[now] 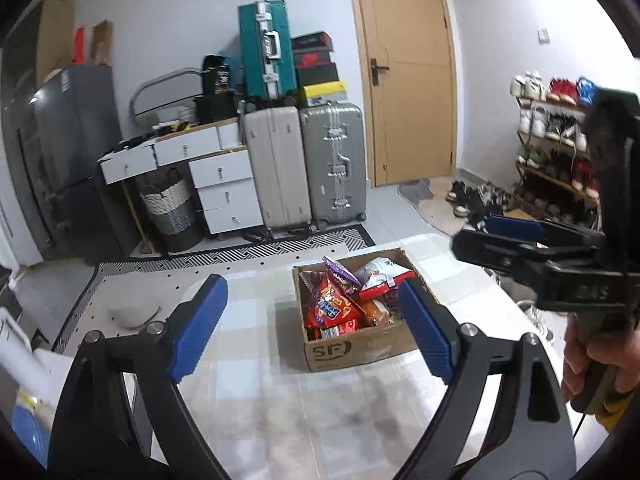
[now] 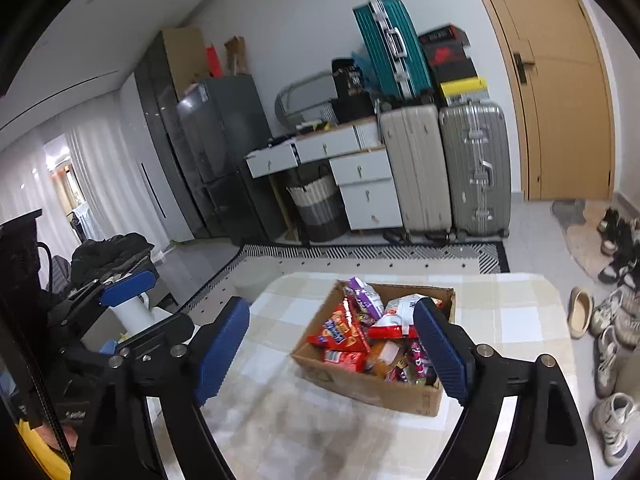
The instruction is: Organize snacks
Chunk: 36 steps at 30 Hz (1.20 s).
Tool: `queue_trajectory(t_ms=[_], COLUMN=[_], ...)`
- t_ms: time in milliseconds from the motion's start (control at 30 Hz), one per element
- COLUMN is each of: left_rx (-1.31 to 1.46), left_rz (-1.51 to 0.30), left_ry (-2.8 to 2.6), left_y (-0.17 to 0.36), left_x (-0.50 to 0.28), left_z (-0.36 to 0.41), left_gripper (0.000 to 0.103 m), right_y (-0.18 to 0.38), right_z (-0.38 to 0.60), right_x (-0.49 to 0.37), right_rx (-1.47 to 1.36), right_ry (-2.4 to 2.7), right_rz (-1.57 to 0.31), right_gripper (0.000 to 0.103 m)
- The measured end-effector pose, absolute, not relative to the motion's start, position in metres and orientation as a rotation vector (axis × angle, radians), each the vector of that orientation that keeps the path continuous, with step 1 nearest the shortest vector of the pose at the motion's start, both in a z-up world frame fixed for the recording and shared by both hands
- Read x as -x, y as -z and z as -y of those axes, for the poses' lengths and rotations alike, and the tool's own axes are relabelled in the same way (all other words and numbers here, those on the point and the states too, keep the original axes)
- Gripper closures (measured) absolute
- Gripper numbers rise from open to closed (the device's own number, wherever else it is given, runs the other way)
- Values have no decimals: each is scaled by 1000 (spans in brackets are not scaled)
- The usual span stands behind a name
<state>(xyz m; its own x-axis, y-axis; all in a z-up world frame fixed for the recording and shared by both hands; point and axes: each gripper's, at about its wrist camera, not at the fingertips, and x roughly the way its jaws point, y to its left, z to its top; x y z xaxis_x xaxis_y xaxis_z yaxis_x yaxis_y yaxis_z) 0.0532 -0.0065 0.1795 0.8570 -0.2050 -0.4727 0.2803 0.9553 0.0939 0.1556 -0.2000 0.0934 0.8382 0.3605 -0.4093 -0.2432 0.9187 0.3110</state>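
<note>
**Snack Box on Table, Both Grippers Unloaded**

A brown corrugated cardboard box (image 1: 362, 350) sits on the checked beige-and-white tablecloth (image 1: 280, 400). Its near wall carries a printed "SF" logo. The box holds assorted snack packets: a red-orange crinkled bag with blue and yellow lettering (image 1: 332, 308), too blurred to read; a purple foil packet (image 1: 340, 272) standing upright; a white-and-red bag (image 1: 378, 276); and an orange wrapped item (image 2: 386, 356). No brand names on the packets are legible.

The left gripper (image 1: 312, 328), black with blue ribbed pads, hovers above the table on the near side of the box. Its jaws stand wide apart and hold nothing.

The right gripper (image 2: 332, 348), of identical build, hovers over the near edge of the box. Its jaws are likewise spread wide and empty.

Background: a teal hard-shell suitcase (image 2: 390, 48) rests atop a beige ribbed suitcase (image 2: 416, 172), with a silver metal-framed suitcase (image 2: 476, 168) alongside and a tan wooden door (image 2: 560, 100) to their right.
</note>
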Motion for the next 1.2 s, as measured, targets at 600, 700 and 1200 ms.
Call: queue_trajectory(t_ms=[600,700,1200], left_rx=[-36,-52,-12], left_rz=[-415,-399,-422], left_ry=[164,160,164], left_y=[-174,-173,-164], left_x=[167,193,213], left_z=[-52,-57,-78], left_gripper=[1,1,1], right_y=[-103,-100,-75], right_z=[159,151,136], right_x=[54,86,129], right_rx=[-273,-253,-120], right_ry=[-266,-265,-194], right_rz=[-284,-253,-230], right_gripper=[1,1,1])
